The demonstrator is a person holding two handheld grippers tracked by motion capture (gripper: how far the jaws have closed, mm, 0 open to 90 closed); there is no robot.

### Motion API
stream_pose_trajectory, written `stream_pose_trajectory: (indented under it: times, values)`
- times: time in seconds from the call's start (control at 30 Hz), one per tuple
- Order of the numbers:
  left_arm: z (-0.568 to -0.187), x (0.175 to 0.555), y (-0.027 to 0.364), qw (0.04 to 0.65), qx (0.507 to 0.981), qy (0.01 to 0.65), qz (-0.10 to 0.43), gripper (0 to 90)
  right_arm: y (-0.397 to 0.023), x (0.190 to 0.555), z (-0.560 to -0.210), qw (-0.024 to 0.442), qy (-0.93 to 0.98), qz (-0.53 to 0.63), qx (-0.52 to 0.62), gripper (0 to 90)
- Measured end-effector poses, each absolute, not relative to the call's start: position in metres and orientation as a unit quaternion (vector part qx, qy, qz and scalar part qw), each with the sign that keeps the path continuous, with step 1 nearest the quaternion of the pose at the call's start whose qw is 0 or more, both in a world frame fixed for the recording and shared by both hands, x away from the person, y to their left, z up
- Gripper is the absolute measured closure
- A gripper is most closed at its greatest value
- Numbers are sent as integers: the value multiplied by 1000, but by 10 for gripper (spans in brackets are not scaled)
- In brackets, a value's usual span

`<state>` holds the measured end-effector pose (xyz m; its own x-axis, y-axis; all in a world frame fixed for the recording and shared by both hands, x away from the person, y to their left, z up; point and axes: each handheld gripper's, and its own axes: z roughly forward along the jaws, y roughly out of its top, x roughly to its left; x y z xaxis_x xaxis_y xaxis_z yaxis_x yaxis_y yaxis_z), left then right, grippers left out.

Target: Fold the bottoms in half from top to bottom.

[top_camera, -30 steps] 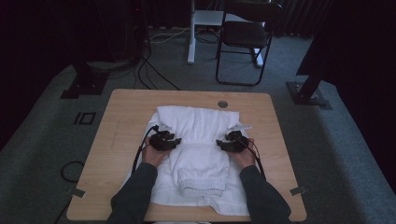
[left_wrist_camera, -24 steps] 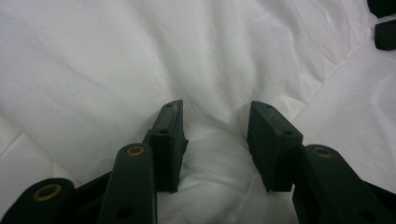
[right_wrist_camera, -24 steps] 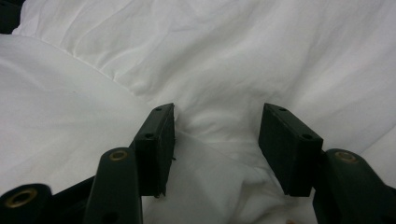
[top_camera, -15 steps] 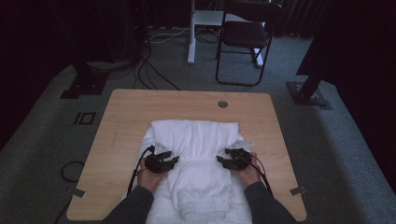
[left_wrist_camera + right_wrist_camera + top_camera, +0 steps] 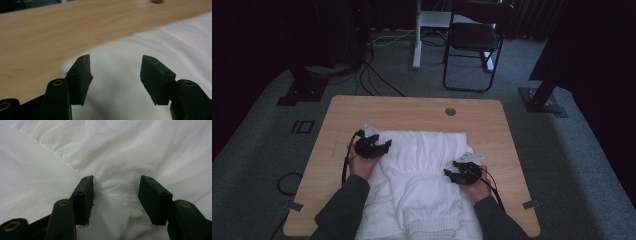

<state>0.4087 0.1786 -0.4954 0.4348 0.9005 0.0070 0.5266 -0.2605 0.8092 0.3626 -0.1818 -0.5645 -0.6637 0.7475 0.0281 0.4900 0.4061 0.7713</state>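
- White garment [image 5: 424, 175], high view: lies on the wooden table [image 5: 412, 107], toward the person's side, partly folded. Elastic cuffs or waistband at near edge, folded band across far part. Looks like folding is under way: a couple of folds seem done, sides and final fold likely left.
- High view, left gripper [image 5: 379, 148]: sits at garment's far-left corner, over cloth edge, jaws apart. Right gripper [image 5: 453, 175]: on right side of garment, mid-way down, pointing inward at cloth.
- High view vs earlier frames: a second ago both grippers were level with each other on a narrower, taller bundle; now garment lies spread wider toward far edge, left hand has gone farther up-left, right hand sits lower and nearer the person.
- Left gripper view: jaws wide apart, nothing between the pads, hanging above garment's [image 5: 140, 82] rounded corner where it meets bare table [image 5: 50, 37]. Jaws have just been opening; cloth is let go, no hold.
- Right gripper view: jaws about half open, straddling a raised crease of garment [image 5: 117, 192]. Left pad touches or nearly touches the fold, right pad stands clear of it. No real pinch on cloth as far as I can tell, so I read it as open, ready to close on that ridge.
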Motion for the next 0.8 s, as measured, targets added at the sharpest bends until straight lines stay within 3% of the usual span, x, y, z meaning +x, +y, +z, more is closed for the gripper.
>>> stream_pose_trajectory:
  times: [0.23, 0.43, 0.6, 0.7, 0.73, 0.8]
  values:
    - [-526, 467, 189, 312, 753, 522, 250, 378, -183, 363, -565, 163, 822, 397, 375, 452]
    - [-543, 475, 195, 305, 759, 528, 228, 322, -184, 363, -565, 161, 822, 398, 374, 453]
    - [-548, 476, 202, 329, 750, 538, 198, 329, -183, 363, -565, 162, 822, 398, 374, 453]
    - [-546, 474, 201, 336, 757, 531, 181, 465, -183, 363, -565, 162, 822, 398, 374, 453]
    - [-545, 474, 200, 341, 760, 526, 170, 564, -183, 363, -565, 162, 822, 398, 374, 452]
    - [-545, 473, 199, 349, 760, 525, 154, 674, -183, 363, -565, 162, 822, 397, 375, 452]
